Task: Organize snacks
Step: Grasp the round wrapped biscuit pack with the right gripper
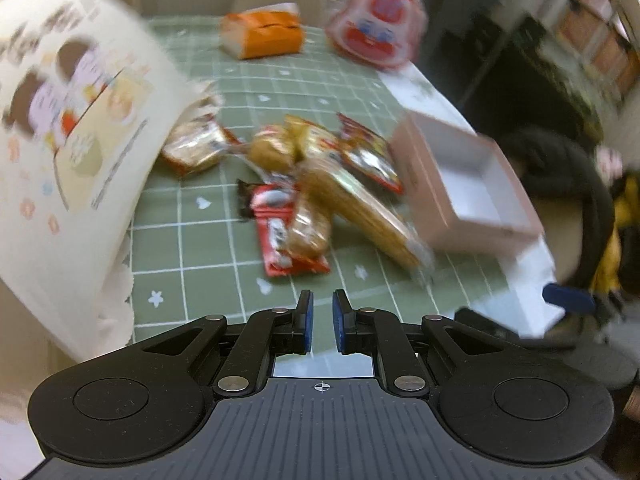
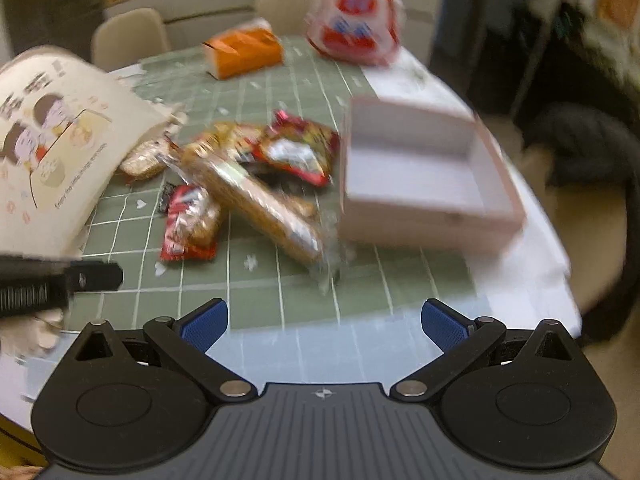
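A heap of snack packets [image 1: 304, 184] [image 2: 248, 184] lies on the green checked tablecloth [image 1: 208, 248] [image 2: 280, 296]: red wrappers, golden cakes and a long clear pack of biscuits [image 1: 360, 212] [image 2: 264, 208]. An empty pink box with a white inside [image 1: 464, 176] [image 2: 420, 176] stands right of the heap. My left gripper [image 1: 322, 316] hovers over the cloth in front of the heap, shut with nothing between its pads. My right gripper [image 2: 324, 324] stands open and empty, nearer the table's front edge. The left gripper's tip [image 2: 92, 276] shows at the left of the right wrist view.
A large cream bag with cartoon figures [image 1: 68, 140] [image 2: 52, 144] lies left of the heap. An orange tissue pack [image 1: 264, 32] [image 2: 244, 52] and a red-and-white bag [image 1: 376, 24] [image 2: 356, 20] sit at the far side. Chairs stand behind. The table edge drops off at right.
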The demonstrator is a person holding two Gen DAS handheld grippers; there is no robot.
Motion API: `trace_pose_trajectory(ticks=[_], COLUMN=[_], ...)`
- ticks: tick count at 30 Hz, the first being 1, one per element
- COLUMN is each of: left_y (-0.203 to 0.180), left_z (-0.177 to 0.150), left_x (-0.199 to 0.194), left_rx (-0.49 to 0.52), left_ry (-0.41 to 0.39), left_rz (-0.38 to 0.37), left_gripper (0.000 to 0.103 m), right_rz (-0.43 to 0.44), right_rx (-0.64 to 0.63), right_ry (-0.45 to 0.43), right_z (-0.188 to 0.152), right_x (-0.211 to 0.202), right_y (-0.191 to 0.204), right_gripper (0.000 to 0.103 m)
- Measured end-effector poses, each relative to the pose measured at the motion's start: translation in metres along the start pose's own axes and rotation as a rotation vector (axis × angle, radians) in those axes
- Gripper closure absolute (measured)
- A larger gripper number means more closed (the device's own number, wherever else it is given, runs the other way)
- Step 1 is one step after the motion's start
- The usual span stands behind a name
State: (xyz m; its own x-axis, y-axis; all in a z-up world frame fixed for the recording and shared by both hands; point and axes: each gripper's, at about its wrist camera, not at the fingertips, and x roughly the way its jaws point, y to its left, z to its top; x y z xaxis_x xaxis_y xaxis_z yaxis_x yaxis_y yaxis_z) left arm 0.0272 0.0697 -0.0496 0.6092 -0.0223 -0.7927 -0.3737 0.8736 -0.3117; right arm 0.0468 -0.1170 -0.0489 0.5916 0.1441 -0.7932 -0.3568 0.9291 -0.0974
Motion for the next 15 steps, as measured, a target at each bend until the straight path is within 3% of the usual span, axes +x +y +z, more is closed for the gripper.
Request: trace_pose_trajectory(ticks=[3, 6, 11, 15], left_y=[0.031, 0.063, 0.091, 0.109], left_z=[0.007, 0.009, 0.006, -0.006], left_x=[0.01, 0.01, -0.01, -0.023], left_rx=[-0.114, -0.242, -0.28, -0.293], left_ry=[-0.003, -0.004, -0.073, -0.092], left_rz=[-0.049, -0.078, 0.032, 0.101], left_gripper=[0.09, 0.09, 0.09, 0.09], right_rz=[-0.008, 0.107, 0.293, 0.428], right_rx=[-0.115, -0.207, -0.406, -0.527], right_ry=[-0.066, -0.093, -0.143, -0.081], right_z=[0.008, 0.026, 0.084, 0.137], right_x=[0.015, 0.033, 0.069, 0.122], right_y=[0.016, 0.036, 0.087, 0.139], right_gripper=[0.0, 0.0, 0.0, 0.0])
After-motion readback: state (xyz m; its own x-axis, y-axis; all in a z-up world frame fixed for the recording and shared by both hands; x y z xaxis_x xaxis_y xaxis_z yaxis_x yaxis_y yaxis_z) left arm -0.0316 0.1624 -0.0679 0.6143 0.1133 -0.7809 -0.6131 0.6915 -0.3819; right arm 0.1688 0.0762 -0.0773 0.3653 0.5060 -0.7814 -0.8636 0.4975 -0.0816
